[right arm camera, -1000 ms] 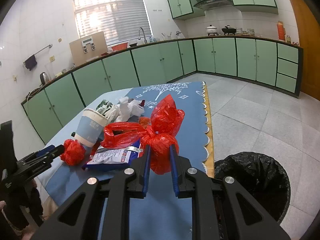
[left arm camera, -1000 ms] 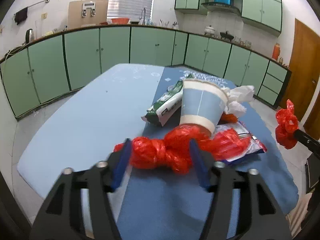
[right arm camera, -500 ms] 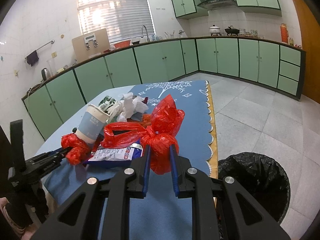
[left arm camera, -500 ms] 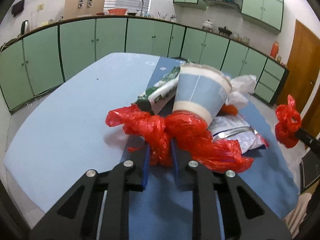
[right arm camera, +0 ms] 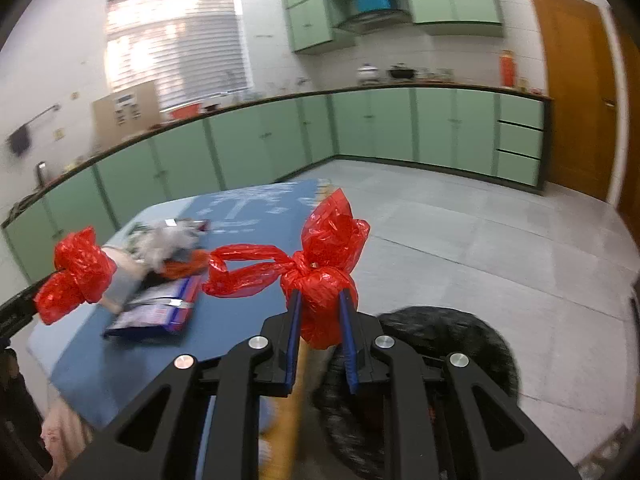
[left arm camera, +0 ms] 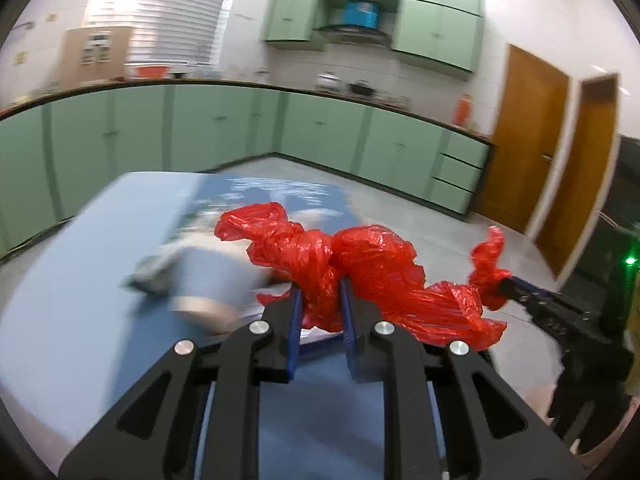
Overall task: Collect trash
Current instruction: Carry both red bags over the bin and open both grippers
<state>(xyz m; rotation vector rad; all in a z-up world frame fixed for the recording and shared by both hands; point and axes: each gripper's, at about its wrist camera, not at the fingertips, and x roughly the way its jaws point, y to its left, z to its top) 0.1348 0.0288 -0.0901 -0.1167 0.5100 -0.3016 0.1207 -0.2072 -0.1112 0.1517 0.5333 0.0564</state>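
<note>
Left wrist view: the left claw (left arm camera: pixel 320 300) is clenched on a bunched handle of the red plastic bag (left arm camera: pixel 360 264), the blue pads (left arm camera: pixel 296 316) pressing the twisted plastic from both sides. The bag spreads to the right, where its other handle is pinched by the right claw (left arm camera: pixel 502 282), which comes in from the right edge. Behind the bag, the blue surface (left arm camera: pixel 80 320) carries a blurred paper cup (left arm camera: pixel 208 276) lying on its side, touching other blurred litter. Green cabinets (left arm camera: pixel 320 132) line the far wall, and 2 wooden doors (left arm camera: pixel 524 152) stand at the right.

Right wrist view: the right claw (right arm camera: pixel 320 312) is clenched on a knotted handle of the red plastic bag (right arm camera: pixel 324 248), with a loop of plastic stretching left from the knot. At the left edge, the left claw (right arm camera: pixel 40 304) grips the other red handle. Between the 2 handles, on the blue surface (right arm camera: pixel 120 360), lie a blue snack wrapper (right arm camera: pixel 160 312), the paper cup (right arm camera: pixel 120 280) and crumpled white tissue (right arm camera: pixel 168 240). Below and right of the claw, a bin lined with a black bag (right arm camera: pixel 440 344) stands on the tiled floor (right arm camera: pixel 480 240), just beside the edge of the surface.
</note>
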